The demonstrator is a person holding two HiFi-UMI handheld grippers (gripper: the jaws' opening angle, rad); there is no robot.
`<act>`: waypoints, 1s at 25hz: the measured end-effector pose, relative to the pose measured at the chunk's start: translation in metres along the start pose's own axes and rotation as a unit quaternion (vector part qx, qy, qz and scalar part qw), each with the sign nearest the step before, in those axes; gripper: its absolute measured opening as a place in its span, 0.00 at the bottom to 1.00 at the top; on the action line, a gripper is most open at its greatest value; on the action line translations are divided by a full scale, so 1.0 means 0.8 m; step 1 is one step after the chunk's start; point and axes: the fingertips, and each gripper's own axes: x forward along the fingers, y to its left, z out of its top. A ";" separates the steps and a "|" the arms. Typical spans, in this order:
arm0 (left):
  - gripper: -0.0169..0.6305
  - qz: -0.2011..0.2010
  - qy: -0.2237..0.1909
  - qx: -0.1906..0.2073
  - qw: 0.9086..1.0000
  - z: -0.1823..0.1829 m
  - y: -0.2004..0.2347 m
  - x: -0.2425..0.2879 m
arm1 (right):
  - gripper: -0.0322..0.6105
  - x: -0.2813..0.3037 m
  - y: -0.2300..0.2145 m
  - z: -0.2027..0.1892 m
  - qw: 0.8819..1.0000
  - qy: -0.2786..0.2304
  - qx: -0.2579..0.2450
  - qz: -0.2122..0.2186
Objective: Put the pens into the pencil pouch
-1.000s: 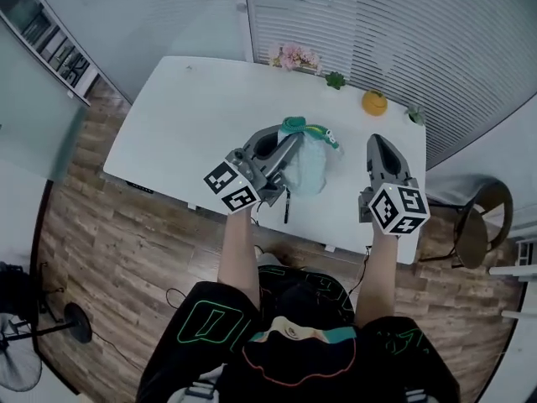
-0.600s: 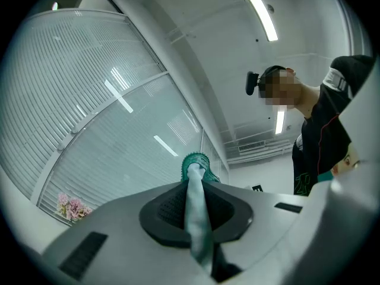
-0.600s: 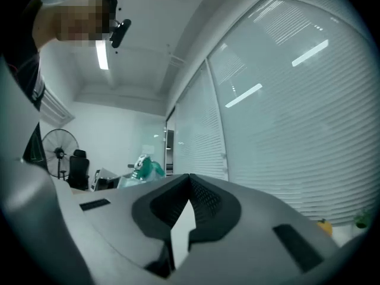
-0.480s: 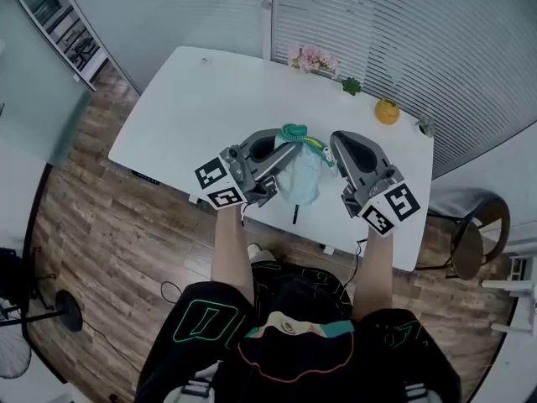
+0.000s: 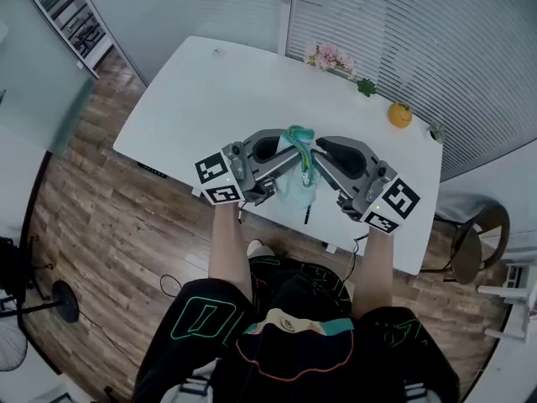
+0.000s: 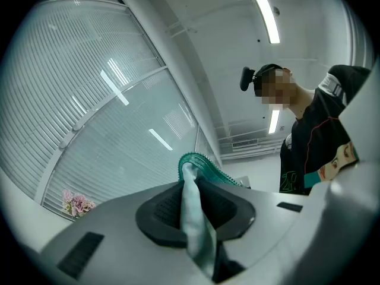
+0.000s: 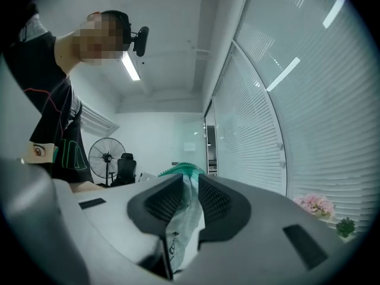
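Observation:
The pale blue pencil pouch [image 5: 294, 187] with its green zip edge [image 5: 295, 133] hangs over the white table [image 5: 210, 99]. My left gripper [image 5: 289, 147] comes from the left and is shut on the pouch's upper edge; the fabric [image 6: 193, 218] is pinched between its pads, though the jaws have just eased apart a little. My right gripper [image 5: 312, 151] meets it from the right. Its jaws have just been opening, and the pouch fabric [image 7: 184, 218] fills the gap between its pads. A dark pen [image 5: 307, 215] lies on the table below the pouch.
Pink flowers [image 5: 329, 57], a small plant [image 5: 366, 86] and an orange object [image 5: 399, 114] stand along the table's far edge by the blinds. A chair [image 5: 471, 225] is at the right. A floor fan [image 7: 107, 153] stands behind.
My right gripper has swung in from the right side of the table to the pouch's top and now has fabric between its jaws. The left gripper has shifted a little with the pouch.

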 end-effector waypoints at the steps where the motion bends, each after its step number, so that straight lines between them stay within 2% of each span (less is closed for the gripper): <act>1: 0.12 -0.005 0.002 -0.001 1.000 0.001 0.000 -0.004 | 0.16 0.005 0.002 -0.002 1.000 0.004 0.002 0.006; 9: 0.13 -0.040 0.020 -0.018 0.999 0.013 0.001 -0.033 | 0.24 0.042 0.012 -0.011 0.998 0.016 0.037 0.049; 12: 0.13 -0.044 0.028 -0.004 0.999 0.017 0.002 -0.043 | 0.24 0.053 0.018 -0.016 0.996 0.028 0.043 0.066; 14: 0.12 -0.033 0.040 0.010 0.999 0.017 0.009 -0.051 | 0.22 0.063 0.023 -0.023 0.996 0.050 0.027 0.074; 16: 0.11 -0.025 0.049 0.014 0.998 0.018 0.016 -0.059 | 0.15 0.076 0.028 -0.029 0.994 0.070 0.017 0.084; 18: 0.11 -0.024 0.050 0.015 0.998 0.022 0.021 -0.067 | 0.15 0.087 0.028 -0.031 0.992 0.079 0.016 0.093; 20: 0.11 -0.026 0.049 0.016 0.998 0.027 0.026 -0.075 | 0.12 0.095 0.027 -0.031 0.991 0.081 0.012 0.103; 21: 0.12 -0.027 0.049 0.018 0.998 0.030 0.028 -0.078 | 0.07 0.099 0.027 -0.030 0.991 0.078 0.009 0.108; 25: 0.15 -0.024 0.044 0.029 0.998 0.039 0.035 -0.090 | 0.07 0.107 0.027 -0.029 0.991 0.057 0.016 0.120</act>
